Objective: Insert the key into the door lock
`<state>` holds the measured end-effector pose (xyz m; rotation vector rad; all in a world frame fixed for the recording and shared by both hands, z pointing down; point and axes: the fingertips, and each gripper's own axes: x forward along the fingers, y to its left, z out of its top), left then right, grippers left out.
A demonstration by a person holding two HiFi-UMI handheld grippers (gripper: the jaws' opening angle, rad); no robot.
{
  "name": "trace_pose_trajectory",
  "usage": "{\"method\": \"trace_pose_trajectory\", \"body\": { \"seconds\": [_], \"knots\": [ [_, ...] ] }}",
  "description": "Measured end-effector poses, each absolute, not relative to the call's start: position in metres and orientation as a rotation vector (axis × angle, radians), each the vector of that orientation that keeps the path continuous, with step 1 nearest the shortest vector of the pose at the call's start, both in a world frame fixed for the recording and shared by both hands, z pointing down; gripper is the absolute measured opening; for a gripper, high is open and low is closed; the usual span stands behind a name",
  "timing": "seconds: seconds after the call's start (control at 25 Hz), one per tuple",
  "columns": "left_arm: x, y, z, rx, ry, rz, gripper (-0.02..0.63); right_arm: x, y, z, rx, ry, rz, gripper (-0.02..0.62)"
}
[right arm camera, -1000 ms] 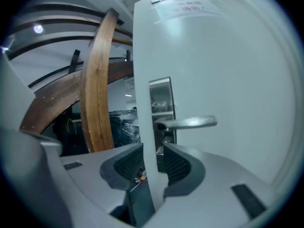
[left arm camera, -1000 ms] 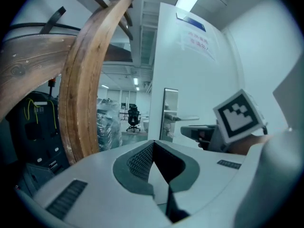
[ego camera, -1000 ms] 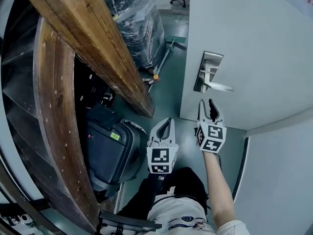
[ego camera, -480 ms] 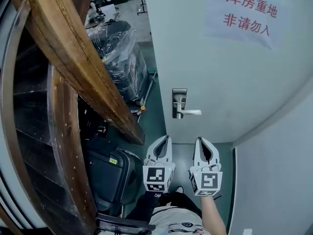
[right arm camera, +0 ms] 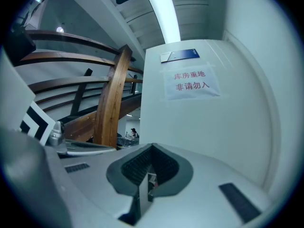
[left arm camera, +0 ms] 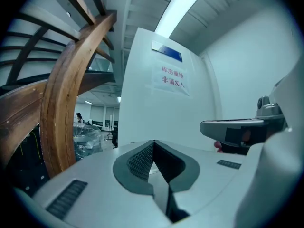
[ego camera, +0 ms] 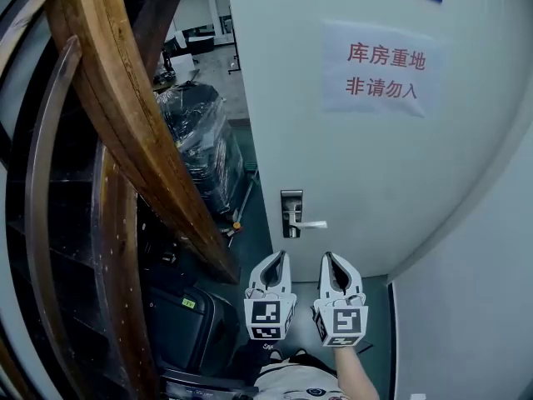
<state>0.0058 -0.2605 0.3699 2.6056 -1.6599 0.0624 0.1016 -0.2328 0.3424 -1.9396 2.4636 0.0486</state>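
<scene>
The white door [ego camera: 375, 165] carries a metal lock plate [ego camera: 291, 212] with a lever handle [ego camera: 312, 224] at its left edge. Both grippers are held level, side by side, below and in front of the plate, apart from the door. My left gripper [ego camera: 279, 256] is shut with nothing between its pads [left arm camera: 142, 158]. My right gripper [ego camera: 327, 257] is shut, and in the right gripper view a small silvery piece with a red spot, seemingly the key [right arm camera: 151, 180], sits pinched between its pads. The keyhole itself is too small to make out.
A curved wooden stair rail [ego camera: 125, 115] runs down the left side. Below it stand a black suitcase [ego camera: 187, 323] and a plastic-wrapped stack [ego camera: 200, 132]. A paper sign with red print [ego camera: 381, 71] hangs on the door. A white wall [ego camera: 475, 307] closes the right side.
Both grippers have risen, and the head view has tilted up to show the sign. The right jaws stood apart a second ago and are now together.
</scene>
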Motion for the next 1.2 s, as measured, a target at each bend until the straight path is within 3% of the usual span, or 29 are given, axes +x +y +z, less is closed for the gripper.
{"method": "trace_pose_trajectory", "body": {
  "seconds": [1.2],
  "knots": [
    [0.008,-0.269,0.368,2.636,-1.655,0.085,0.002,0.105,-0.246,0.339,-1.931,2.455,0.041,0.006]
  ]
}}
